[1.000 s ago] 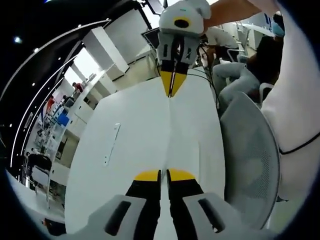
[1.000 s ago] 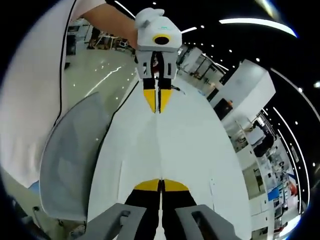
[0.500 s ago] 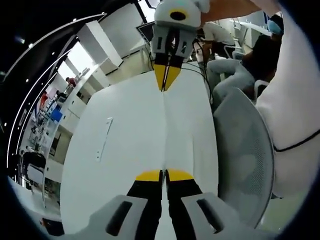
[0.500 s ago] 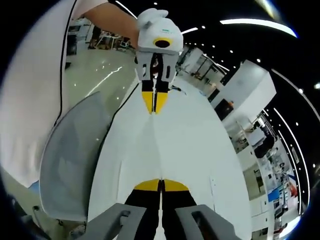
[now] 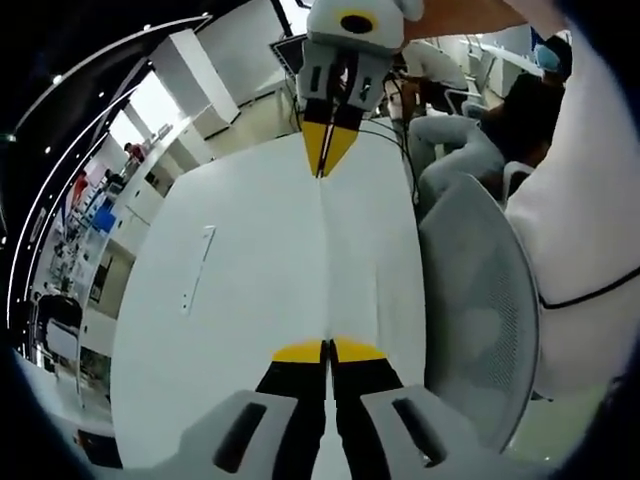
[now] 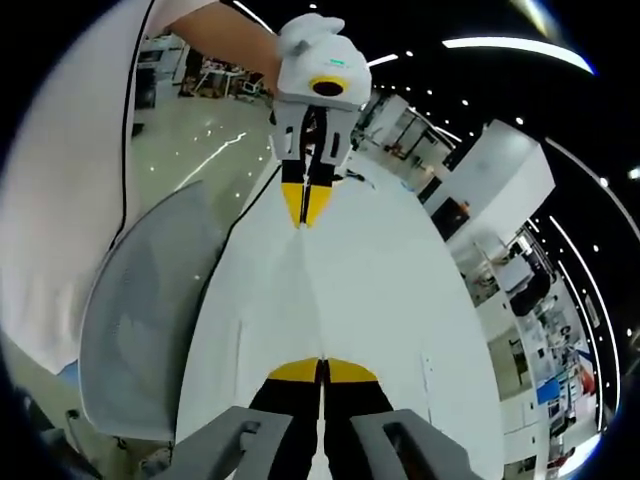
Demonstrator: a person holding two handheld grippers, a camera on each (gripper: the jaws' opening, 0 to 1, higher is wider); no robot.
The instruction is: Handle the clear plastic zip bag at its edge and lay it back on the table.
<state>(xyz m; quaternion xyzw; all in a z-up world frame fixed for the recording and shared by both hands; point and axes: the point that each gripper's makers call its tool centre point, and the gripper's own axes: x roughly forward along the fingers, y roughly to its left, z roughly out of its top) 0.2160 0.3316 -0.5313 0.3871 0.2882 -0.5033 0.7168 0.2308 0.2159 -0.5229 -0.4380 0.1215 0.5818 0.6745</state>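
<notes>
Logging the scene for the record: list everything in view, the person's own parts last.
table: one, white, under both tongs.
clear zip bag: one, see-through, seen as a thin line stretched over the table from one pair of tongs to the other.
flat strip: one, white, lying on the table off to one side of the bag.
mesh chair: one, grey, at the table's edge beside the person.
seated people: at least two, past the table's far end.
white top: one, on the person, beside the chair.
left tongs: yellow-tipped, shut on the bag's edge.
right tongs: yellow-tipped, shut on the opposite edge.
</notes>
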